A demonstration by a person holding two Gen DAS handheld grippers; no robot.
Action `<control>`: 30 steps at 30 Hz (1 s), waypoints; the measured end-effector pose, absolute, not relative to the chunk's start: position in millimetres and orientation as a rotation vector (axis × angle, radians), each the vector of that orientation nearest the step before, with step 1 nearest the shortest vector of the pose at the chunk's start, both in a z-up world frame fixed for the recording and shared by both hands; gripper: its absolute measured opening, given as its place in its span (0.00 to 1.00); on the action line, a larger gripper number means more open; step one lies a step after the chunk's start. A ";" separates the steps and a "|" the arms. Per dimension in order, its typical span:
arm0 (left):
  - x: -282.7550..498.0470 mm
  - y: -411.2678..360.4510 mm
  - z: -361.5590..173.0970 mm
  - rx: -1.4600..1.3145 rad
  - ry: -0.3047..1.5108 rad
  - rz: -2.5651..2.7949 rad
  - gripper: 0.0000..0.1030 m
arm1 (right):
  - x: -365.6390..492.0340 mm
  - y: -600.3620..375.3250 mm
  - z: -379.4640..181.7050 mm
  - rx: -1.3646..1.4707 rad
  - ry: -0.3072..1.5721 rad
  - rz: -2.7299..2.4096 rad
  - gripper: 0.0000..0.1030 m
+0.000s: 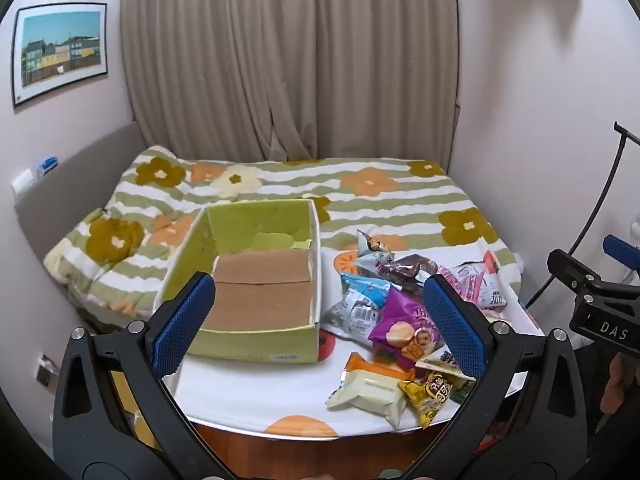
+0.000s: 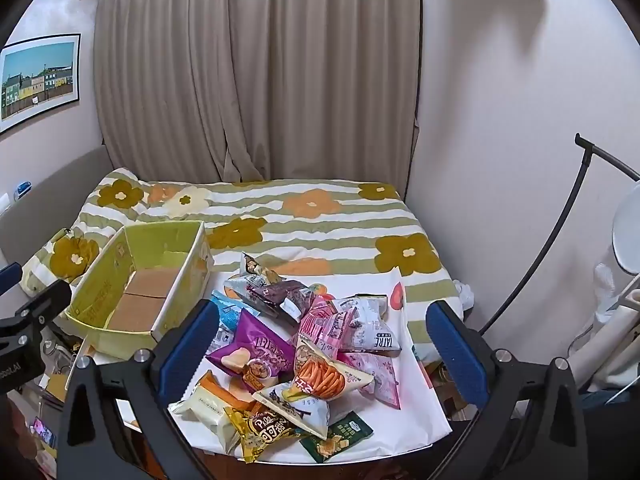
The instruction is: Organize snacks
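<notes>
An empty green cardboard box [image 1: 256, 336] with a brown floor stands on the left of a white cloth with orange prints [image 1: 248, 392]; it also shows in the right wrist view [image 2: 120, 334]. A pile of several snack packets lies to its right, with a purple bag [image 1: 404, 328] [image 2: 252, 350], a pale wrapped cake [image 1: 370, 394] [image 2: 208, 410] and a yellow packet [image 2: 262, 432]. My left gripper [image 1: 318, 324] is open and empty above the box's right side. My right gripper [image 2: 320, 340] is open and empty above the pile.
A bed with a green-striped flower quilt [image 2: 320, 216] lies behind the cloth. Beige curtains [image 2: 260, 80] hang at the back. A black lamp stand [image 2: 560, 240] rises at the right. The table's wooden front edge [image 1: 280, 448] is near me.
</notes>
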State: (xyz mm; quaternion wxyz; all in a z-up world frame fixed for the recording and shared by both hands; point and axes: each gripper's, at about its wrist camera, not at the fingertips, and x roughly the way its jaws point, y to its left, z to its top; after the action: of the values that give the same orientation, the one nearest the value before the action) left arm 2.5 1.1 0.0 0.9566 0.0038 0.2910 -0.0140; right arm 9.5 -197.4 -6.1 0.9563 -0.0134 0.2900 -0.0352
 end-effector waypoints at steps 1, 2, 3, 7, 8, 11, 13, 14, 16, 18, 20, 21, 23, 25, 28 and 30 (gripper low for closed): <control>3.8 1.8 0.0 0.003 0.592 -0.038 1.00 | 9.8 -197.3 -6.2 -0.028 0.586 -0.074 1.00; 0.5 6.9 1.7 -0.017 0.573 -0.042 1.00 | 10.3 -197.2 -6.3 -0.029 0.584 -0.075 1.00; -2.4 10.3 6.6 -0.032 0.568 -0.046 1.00 | 10.6 -197.2 -6.4 -0.027 0.589 -0.073 1.00; -0.1 6.9 5.4 -0.011 0.576 -0.039 1.00 | 9.7 -198.4 -7.6 -0.024 0.591 -0.073 1.00; -5.6 5.7 12.4 0.001 0.568 -0.037 1.00 | 8.9 -198.7 -8.0 -0.024 0.590 -0.074 1.00; -1.6 -1.0 2.1 0.012 0.577 -0.032 1.00 | 10.6 -198.0 -9.1 -0.020 0.598 -0.073 1.00; -1.4 -0.7 1.0 0.008 0.577 -0.037 1.00 | 12.0 -198.2 -10.1 -0.014 0.603 -0.069 1.00; -1.3 -0.3 0.4 0.007 0.578 -0.038 1.00 | 9.7 -197.3 -10.5 -0.015 0.602 -0.072 1.00; -1.8 0.0 0.3 0.008 0.578 -0.039 1.00 | 11.6 -199.6 -12.9 -0.012 0.607 -0.071 1.00; -2.0 0.3 -0.1 0.005 0.576 -0.038 1.00 | 8.6 -198.8 -11.5 -0.011 0.608 -0.076 1.00; -1.2 -0.2 -0.7 0.005 0.577 -0.037 1.00 | 9.0 -199.2 -10.9 -0.010 0.609 -0.076 1.00; -1.5 -0.9 0.0 0.007 0.577 -0.036 1.00 | 8.5 -199.2 -11.1 -0.011 0.608 -0.076 1.00; -2.3 -0.4 -1.8 0.005 0.579 -0.036 1.00 | 8.6 -199.5 -10.7 -0.010 0.608 -0.075 1.00; -3.5 1.2 -3.4 0.002 0.581 -0.038 1.00 | 8.0 -198.2 -10.7 -0.012 0.607 -0.074 1.00; -6.0 1.8 -2.9 0.002 0.583 -0.040 1.00 | 8.4 -198.6 -10.2 -0.012 0.608 -0.075 1.00; -6.1 2.1 -3.1 0.002 0.582 -0.040 1.00 | 8.2 -198.3 -10.1 -0.011 0.608 -0.075 1.00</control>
State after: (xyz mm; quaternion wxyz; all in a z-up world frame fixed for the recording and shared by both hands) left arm -6.1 2.1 -3.1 0.9577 0.0011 0.2871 -0.0197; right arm 8.2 -198.3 -10.1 0.9534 -0.0053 0.2994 -0.0369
